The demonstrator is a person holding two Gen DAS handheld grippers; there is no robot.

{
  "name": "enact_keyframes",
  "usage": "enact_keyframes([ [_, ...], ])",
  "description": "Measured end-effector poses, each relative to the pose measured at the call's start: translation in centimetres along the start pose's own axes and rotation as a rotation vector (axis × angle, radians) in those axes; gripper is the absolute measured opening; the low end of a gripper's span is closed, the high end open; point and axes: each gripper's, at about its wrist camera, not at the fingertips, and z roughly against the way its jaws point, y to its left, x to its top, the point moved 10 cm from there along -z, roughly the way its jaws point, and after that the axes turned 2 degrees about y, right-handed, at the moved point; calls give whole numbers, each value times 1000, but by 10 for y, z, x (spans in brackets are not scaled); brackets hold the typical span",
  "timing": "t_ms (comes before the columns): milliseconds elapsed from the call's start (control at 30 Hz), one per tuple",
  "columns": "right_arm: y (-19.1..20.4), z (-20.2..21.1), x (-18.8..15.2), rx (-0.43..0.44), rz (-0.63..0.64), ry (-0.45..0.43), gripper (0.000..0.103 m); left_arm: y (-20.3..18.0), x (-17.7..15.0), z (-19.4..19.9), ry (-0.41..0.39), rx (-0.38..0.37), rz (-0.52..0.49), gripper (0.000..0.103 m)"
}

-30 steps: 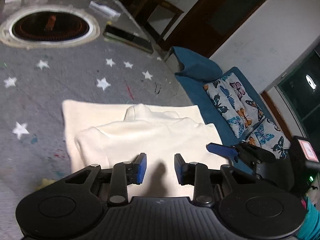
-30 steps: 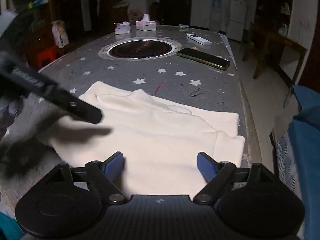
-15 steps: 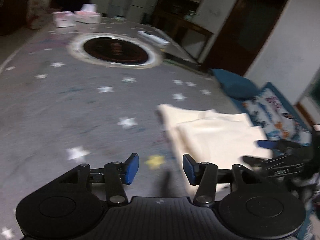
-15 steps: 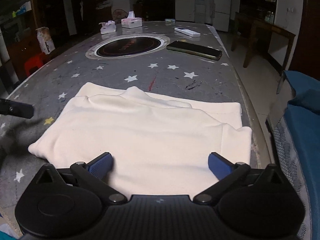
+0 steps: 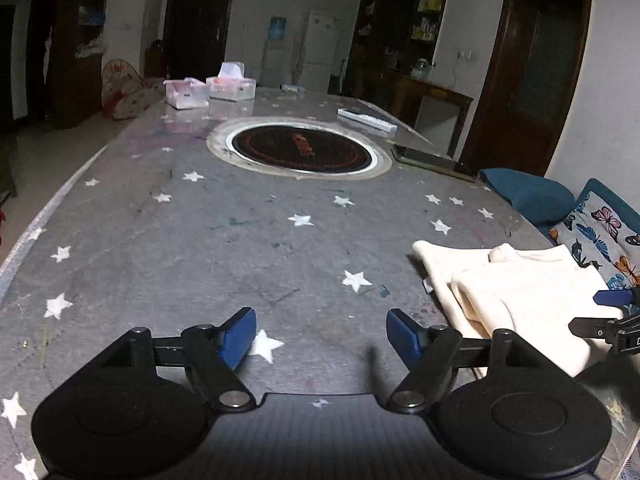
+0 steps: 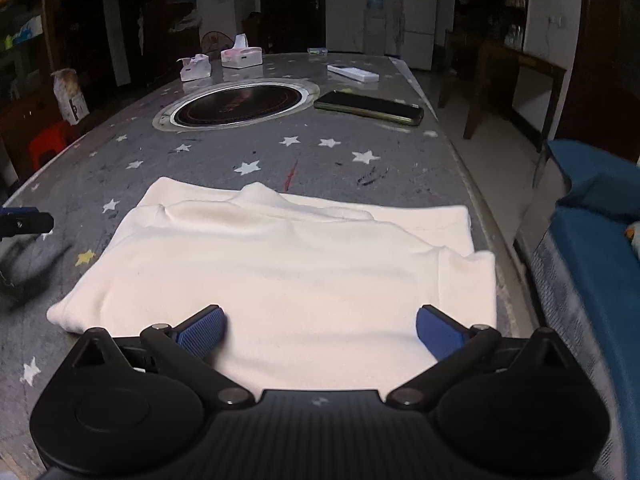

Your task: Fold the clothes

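Lying folded, cream garment (image 6: 288, 264)

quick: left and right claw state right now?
Left claw: open, empty, over the bare table.
Right claw: open, empty, above the cream sweater.

Bare table (image 5: 192, 264) left of the sweater (image 6: 288, 264), far end crowded — burner ring (image 6: 240, 106), phone (image 6: 368, 107), tissue boxes (image 6: 242, 57).

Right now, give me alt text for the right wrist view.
A folded cream garment lies flat on a grey star-patterned table, under the open, empty right tool. Beyond are a round inset burner and a dark phone.
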Motion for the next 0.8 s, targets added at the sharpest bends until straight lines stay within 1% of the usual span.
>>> enact_keyframes([
  [67, 0, 3, 2, 9, -29, -8, 103, -4, 1, 2, 2, -5, 7, 78],
  [133, -1, 7, 4, 21, -64, -16, 103, -11, 3, 5, 0, -12, 14, 89],
  [233, 1, 10, 5, 35, -87, -15, 103, -25, 6, 12, -11, -25, 0, 96],
  [333, 4, 17, 5, 17, -86, -35, 103, -39, 9, 18, -27, -30, -21, 103],
  [433, 7, 25, 8, 16, -100, -59, 103, -52, 13, 23, -45, -10, -56, 103],
  [500, 7, 30, 10, 1, -110, -73, 103, -60, 15, 27, -58, -16, -71, 103],
  [600, 8, 37, 13, -25, -119, -101, 103, -67, 16, 29, -66, -31, -64, 103],
  [800, 17, 40, 5, -40, -133, -97, 103, -74, 11, 35, -69, -40, -51, 103],
])
